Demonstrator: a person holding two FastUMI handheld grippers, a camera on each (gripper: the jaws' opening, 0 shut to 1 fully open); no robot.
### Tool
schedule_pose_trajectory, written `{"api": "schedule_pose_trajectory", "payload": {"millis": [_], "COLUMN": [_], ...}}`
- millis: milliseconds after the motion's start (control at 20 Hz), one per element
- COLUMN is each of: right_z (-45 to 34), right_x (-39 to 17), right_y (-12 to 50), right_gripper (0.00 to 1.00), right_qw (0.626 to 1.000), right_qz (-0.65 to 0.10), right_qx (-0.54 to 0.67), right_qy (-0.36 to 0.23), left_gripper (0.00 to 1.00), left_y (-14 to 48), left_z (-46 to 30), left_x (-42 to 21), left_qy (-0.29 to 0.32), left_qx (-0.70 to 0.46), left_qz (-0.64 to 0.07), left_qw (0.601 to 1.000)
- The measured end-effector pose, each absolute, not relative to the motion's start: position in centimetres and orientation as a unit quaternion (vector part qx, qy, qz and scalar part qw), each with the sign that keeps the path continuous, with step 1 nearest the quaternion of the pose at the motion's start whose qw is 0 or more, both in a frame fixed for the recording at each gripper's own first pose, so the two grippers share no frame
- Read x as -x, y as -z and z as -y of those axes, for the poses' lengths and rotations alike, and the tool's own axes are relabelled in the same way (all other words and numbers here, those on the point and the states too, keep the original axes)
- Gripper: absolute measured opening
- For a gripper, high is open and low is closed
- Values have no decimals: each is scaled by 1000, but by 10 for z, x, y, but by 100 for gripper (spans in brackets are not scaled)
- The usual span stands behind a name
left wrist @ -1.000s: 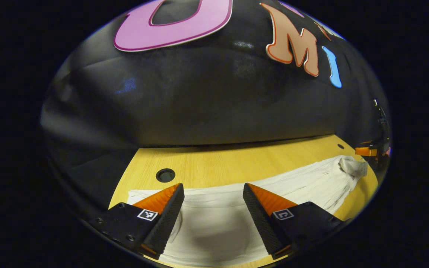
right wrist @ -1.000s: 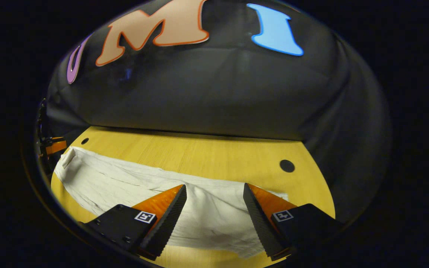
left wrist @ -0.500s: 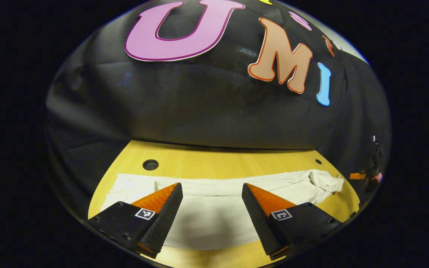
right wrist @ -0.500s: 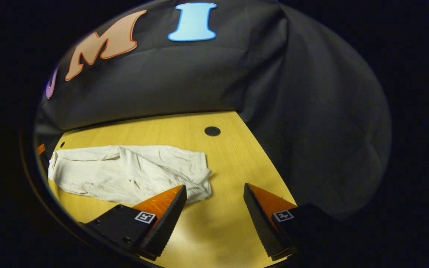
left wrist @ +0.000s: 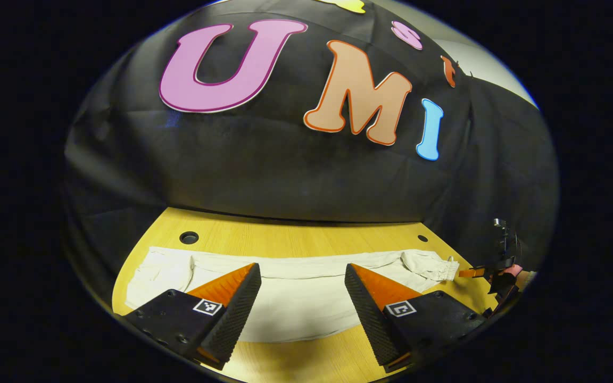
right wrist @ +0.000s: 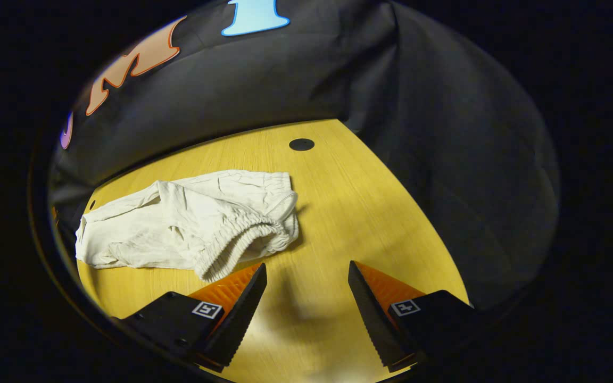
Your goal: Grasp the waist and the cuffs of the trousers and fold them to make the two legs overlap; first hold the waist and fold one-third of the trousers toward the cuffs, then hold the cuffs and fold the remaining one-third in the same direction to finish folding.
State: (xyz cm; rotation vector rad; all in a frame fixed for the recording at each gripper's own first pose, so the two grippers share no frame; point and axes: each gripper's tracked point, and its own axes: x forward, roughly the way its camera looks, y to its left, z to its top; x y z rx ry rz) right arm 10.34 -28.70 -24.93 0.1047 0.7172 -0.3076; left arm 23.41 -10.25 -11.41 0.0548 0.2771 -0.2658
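Wood grain of the desk shows bare between my right gripper, whose jaws stand wide apart with nothing in them. Just left of its left finger lie the white trousers, the elastic waist rumpled and turned over at the near end, one fold almost touching that fingertip. A round hole sits in the desk beyond them, near the black cloth wall.

My left gripper is likewise spread open and empty, above the trousers, which stretch flat across the desk in a long band. A hole lies behind their left end and another behind the right. At the far right edge I see the other gripper, just past the bunched end.
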Motion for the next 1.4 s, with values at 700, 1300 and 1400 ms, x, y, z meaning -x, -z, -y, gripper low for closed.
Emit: {"api": "schedule_pose_trajectory", "payload": {"millis": [700, 1300, 1400], "right_z": [263, 260, 248], "right_x": [-166, -182, -181], "right_y": [249, 235, 215], "right_gripper": [94, 22, 22], "right_qw": [902, 909, 920], "right_qz": [-290, -258, -239], "right_qx": [-303, -305, -292], "right_qy": [107, 122, 107], "left_gripper": [95, 95, 95], "left_y": [106, 98, 98], "left_z": [114, 133, 130], "left_x": [-212, -209, -208], "left_qy": [117, 127, 124], "left_qx": [-85, -86, -79], "left_qz": [-132, -123, -123], "left_qw": [981, 981, 981]}}
